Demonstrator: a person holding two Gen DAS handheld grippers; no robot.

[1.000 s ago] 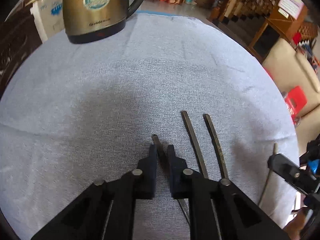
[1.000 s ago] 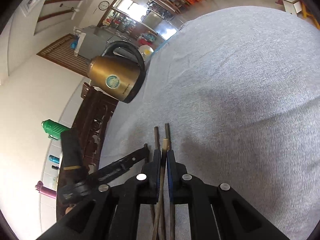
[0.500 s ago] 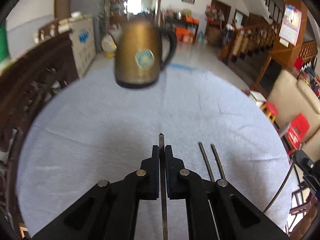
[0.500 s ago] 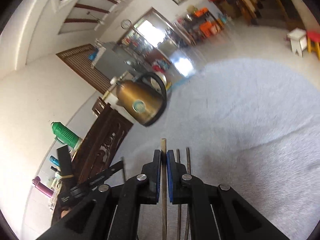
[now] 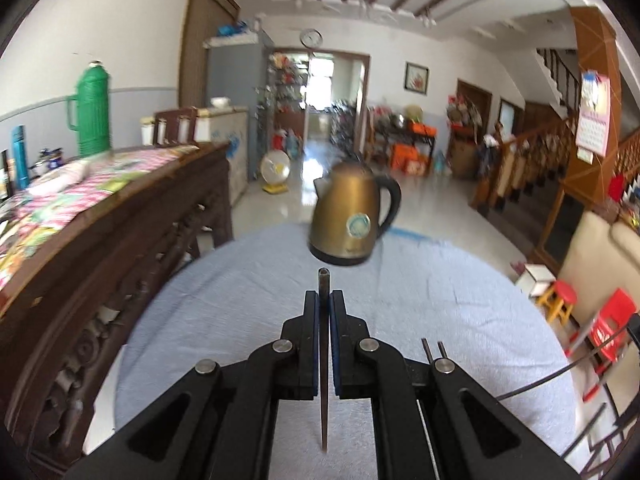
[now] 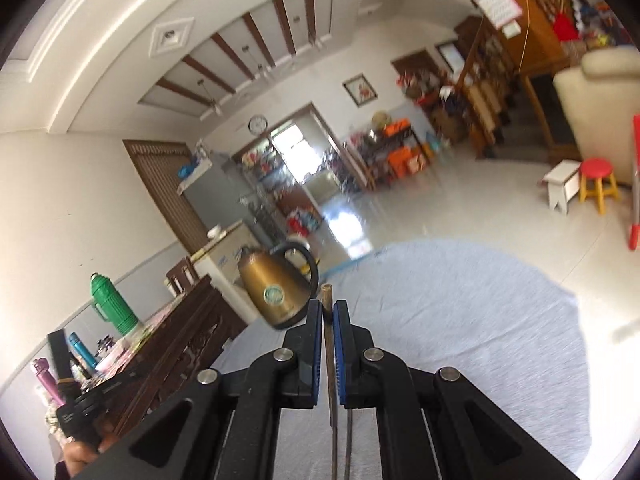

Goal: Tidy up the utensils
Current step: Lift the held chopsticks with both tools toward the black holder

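Note:
My left gripper (image 5: 324, 300) is shut on a dark chopstick (image 5: 323, 280), lifted above the blue-grey tablecloth (image 5: 240, 300); its end sticks out past the fingertips. Two more dark chopsticks (image 5: 433, 347) lie on the cloth just right of the left gripper. My right gripper (image 6: 328, 308) is shut on a paler wooden chopstick (image 6: 326, 292), also raised off the cloth (image 6: 460, 320). Chopsticks (image 6: 349, 440) on the table show under the right gripper. The right gripper's chopstick (image 5: 560, 368) appears as a thin dark line at the right edge of the left wrist view.
A bronze electric kettle (image 5: 352, 224) (image 6: 276, 288) stands at the far edge of the table. A dark carved sideboard (image 5: 120, 240) with a green thermos (image 5: 93, 112) runs along the left. Red stools (image 5: 564, 292) and a cream sofa (image 6: 600, 100) are on the right.
Both grippers rose from the cloth and tilted up, each carrying a chopstick. The left jaws closed fully on theirs. The kettle and table dropped lower in both views.

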